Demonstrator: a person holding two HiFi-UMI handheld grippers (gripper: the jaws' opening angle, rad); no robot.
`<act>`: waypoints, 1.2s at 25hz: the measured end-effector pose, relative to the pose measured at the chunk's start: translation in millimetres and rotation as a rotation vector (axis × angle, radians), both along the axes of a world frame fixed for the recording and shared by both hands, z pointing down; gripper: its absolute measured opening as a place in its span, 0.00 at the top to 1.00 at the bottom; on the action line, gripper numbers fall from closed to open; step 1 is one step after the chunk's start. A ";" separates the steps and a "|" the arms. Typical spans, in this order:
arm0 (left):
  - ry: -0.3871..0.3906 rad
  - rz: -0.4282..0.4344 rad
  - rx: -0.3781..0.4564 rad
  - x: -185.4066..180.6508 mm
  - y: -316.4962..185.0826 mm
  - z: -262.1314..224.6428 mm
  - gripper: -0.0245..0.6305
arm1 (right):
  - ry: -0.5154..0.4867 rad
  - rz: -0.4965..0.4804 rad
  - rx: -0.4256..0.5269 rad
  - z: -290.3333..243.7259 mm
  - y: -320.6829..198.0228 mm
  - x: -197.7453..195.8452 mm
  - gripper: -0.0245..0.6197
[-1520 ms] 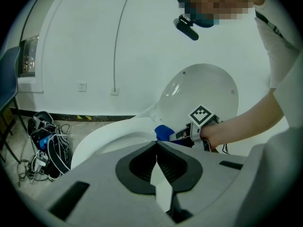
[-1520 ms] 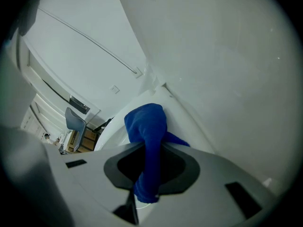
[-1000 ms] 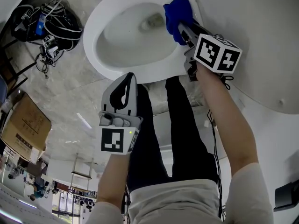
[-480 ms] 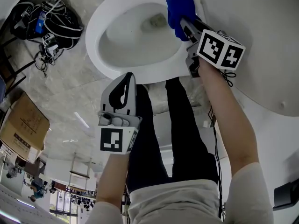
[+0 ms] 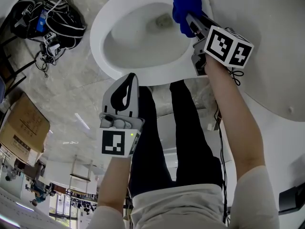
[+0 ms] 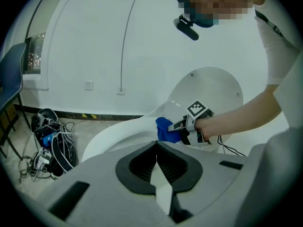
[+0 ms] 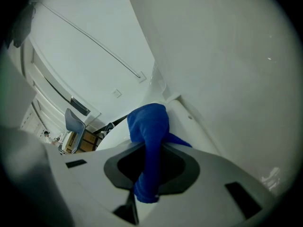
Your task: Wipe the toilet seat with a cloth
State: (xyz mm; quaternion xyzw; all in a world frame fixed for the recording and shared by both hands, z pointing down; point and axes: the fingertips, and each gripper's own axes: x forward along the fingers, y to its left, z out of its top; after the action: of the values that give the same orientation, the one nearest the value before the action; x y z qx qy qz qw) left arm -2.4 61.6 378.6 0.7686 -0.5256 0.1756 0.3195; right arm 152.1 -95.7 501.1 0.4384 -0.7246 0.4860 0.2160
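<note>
Cloth [image 5: 186,6], blue and bunched, is clamped in your right gripper [image 5: 192,23] at the upper right of the head view. The 2 jaws are closed on the fabric, and a tail of it hangs down between them in the right gripper view. The wad lies at the back of the toilet seat [image 5: 147,76], just beside the raised lid [image 5: 271,42].

From the cloth, the unwiped run of the seat curves away toward the left and lower centre of the frame, with the ring's long axis running from upper right to lower left. Your right arm is the nearer 1 for that sweep, and the stroke looks set to follow the rim leftward.

Your left gripper [image 5: 129,82] hovers at the centre of the frame, well apart from the cloth. Its 2 jaws are together with nothing between them.

The contact patch under the cloth is hidden, so you cannot tell how firmly it presses on the seat. The back of the ring is cut off by the top edge. Cables [image 5: 47,23] lie tangled on the floor at upper left.
</note>
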 end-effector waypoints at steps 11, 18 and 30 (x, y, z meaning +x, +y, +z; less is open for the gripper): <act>-0.002 -0.008 0.002 -7.9 3.9 6.6 0.95 | -0.003 -0.008 0.025 3.9 -13.9 -8.8 0.88; -0.004 -0.010 -0.002 -10.4 12.6 9.3 0.95 | -0.024 0.024 0.035 0.8 -22.5 -7.3 0.88; 0.004 -0.032 -0.001 -16.2 21.5 20.6 0.95 | -0.031 0.012 0.052 3.4 -29.0 -10.9 0.88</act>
State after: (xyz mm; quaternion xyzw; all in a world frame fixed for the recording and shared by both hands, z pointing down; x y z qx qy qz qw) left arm -18.6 83.0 399.3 0.7604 -0.5369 0.1693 0.3238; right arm 141.1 -124.7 504.5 0.4405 -0.7375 0.4751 0.1904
